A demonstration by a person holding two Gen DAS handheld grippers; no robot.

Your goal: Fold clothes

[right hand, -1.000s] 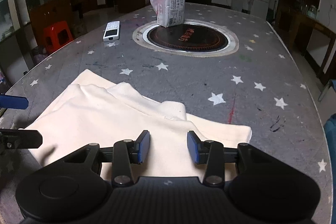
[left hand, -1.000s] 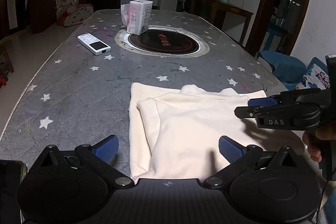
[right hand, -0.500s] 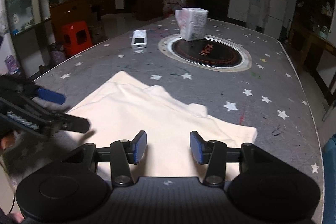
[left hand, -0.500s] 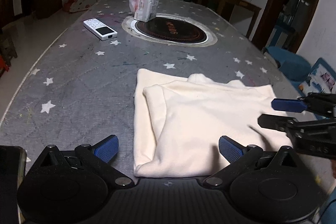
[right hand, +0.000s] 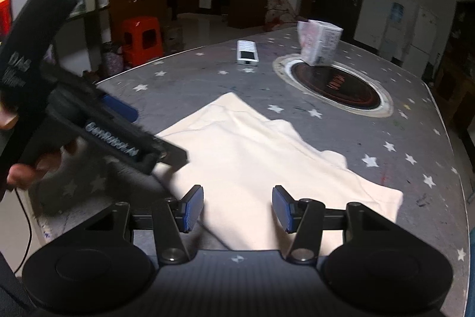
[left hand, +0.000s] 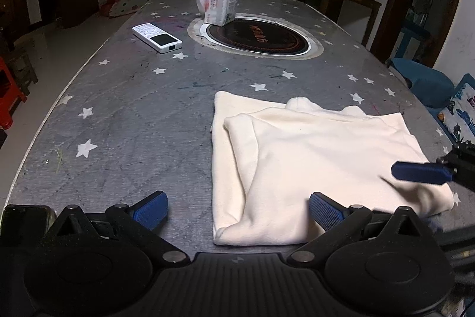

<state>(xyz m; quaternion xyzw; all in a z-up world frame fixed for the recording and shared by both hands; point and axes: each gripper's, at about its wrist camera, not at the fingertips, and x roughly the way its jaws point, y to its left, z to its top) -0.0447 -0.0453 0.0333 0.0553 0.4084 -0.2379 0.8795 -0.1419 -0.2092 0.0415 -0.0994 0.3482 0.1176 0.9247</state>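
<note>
Left wrist view shows your left gripper (left hand: 237, 208) and right gripper (right hand: 237, 208) both spread, holding nothing: a shallow pinch could drag the folded cream garment (left hand: 311, 168) apart.

You have one cream garment (left hand: 311, 162), folded, lower right of centre in the left wrist view. One white remote control (left hand: 156, 37) lies in the upper left of that frame. One wrapped tissue pack (left hand: 221, 0) stands at top centre. One round inset hotplate (left hand: 256, 36) sits just below the pack. One star-patterned table (left hand: 133, 115) bears all of these. You hold two grippers: the left gripper (left hand: 237, 210) along the bottom edge, and the right gripper (right hand: 237, 208) along the bottom edge of the right wrist view. One red stool (right hand: 142, 39) shows in the upper left there.
</note>
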